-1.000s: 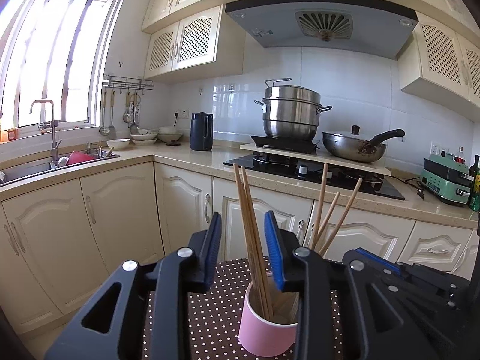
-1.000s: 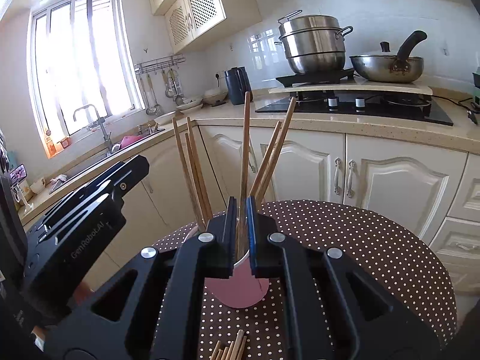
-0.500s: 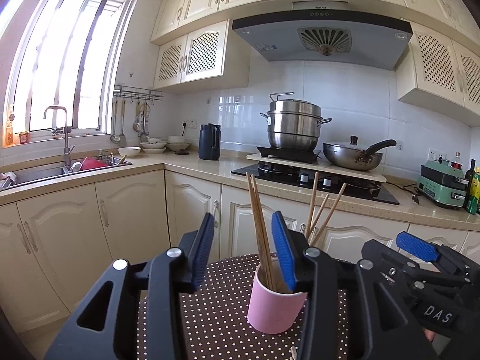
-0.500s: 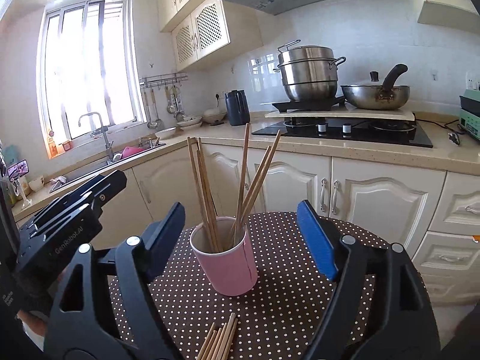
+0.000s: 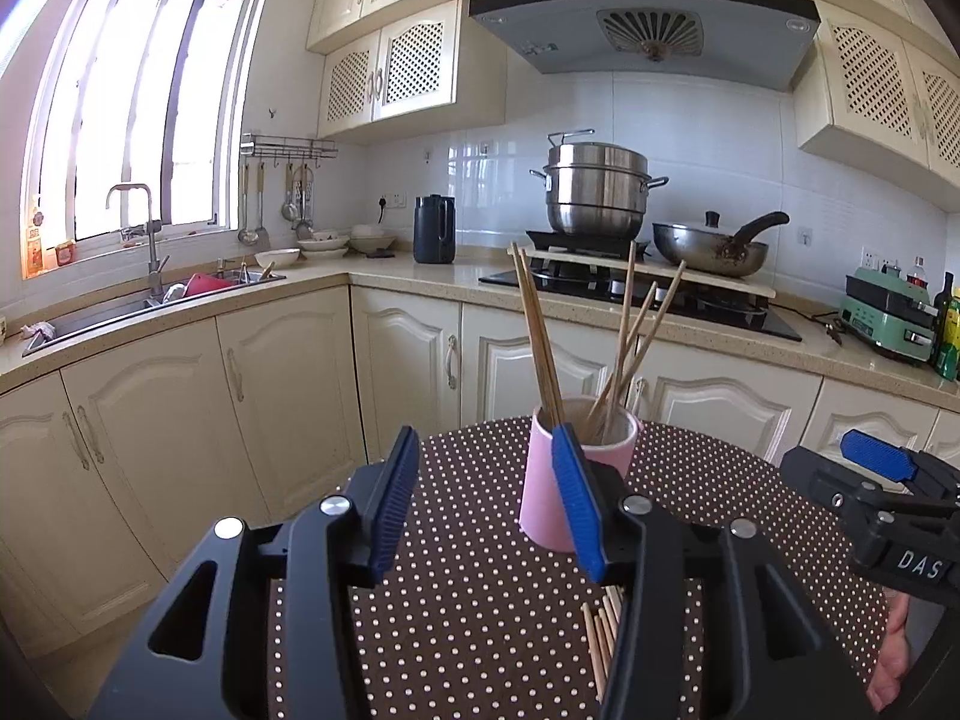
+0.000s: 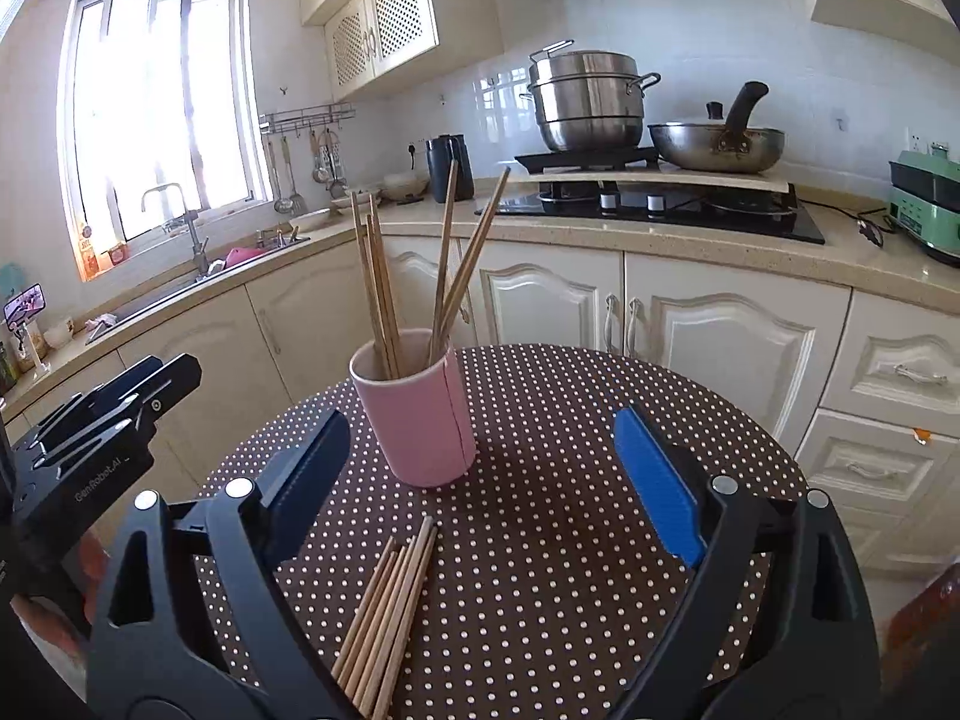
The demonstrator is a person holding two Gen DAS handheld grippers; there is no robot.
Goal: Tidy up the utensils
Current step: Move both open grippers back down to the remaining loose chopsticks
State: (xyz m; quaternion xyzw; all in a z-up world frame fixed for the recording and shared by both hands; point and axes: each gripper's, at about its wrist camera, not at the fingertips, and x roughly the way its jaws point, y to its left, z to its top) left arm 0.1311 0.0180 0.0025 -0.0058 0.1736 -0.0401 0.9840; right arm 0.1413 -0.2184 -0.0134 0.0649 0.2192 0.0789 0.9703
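chopsticks [image 6: 390, 606], pale wood, loose bundle on table, more upright in pink cup [image 6: 417, 414]

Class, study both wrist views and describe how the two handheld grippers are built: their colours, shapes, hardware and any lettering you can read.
Both grippers are black plastic frames with triangular cut-outs and round silver bolt heads. Each finger carries a ribbed blue pad. The left gripper shows in its own view; seen from the right view its side reads "GenRobot.AI". The right gripper has the same build; from the left view white letters "DAS" show on its body. No cables are visible.
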